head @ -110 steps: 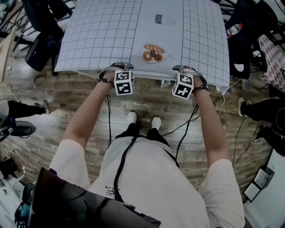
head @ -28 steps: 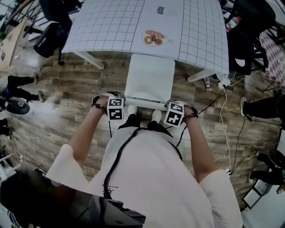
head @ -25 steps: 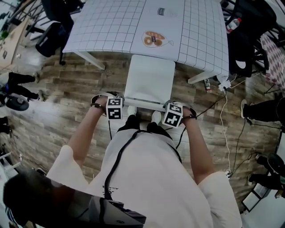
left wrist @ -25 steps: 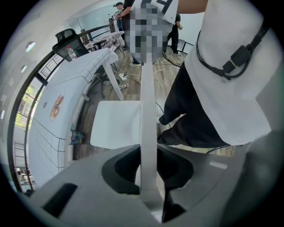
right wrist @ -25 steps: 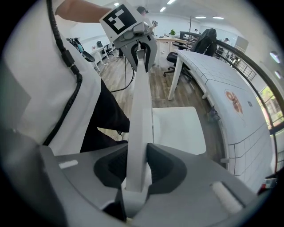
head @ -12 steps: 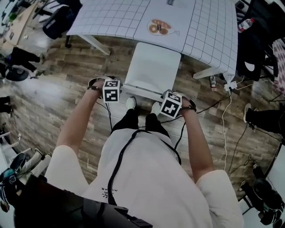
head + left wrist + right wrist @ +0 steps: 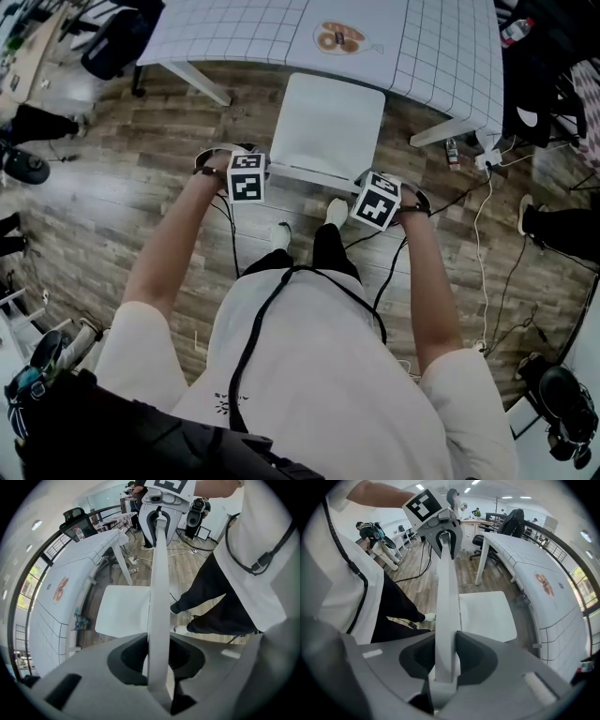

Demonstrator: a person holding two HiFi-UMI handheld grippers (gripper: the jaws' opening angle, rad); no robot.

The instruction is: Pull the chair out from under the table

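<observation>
While both tongs are clamping its top rail, the white chair (image 7: 330, 117) is standing on the wood floor (image 7: 141, 216). Its flat, plain seat is sitting out from under the worktop (image 7: 450, 47), far edge just beside the worktop's rim, backrest twd the person. Left tongs (image 7: 157, 656) are closing on the rail's left end and right tongs (image 7: 445, 660) on its right end, pads pressing the thin white slat. Worktop's gridded cover is showing a printed food pic (image 7: 340, 38). Marker cubes (image 7: 247, 176) are showing b/w square codes.
</observation>
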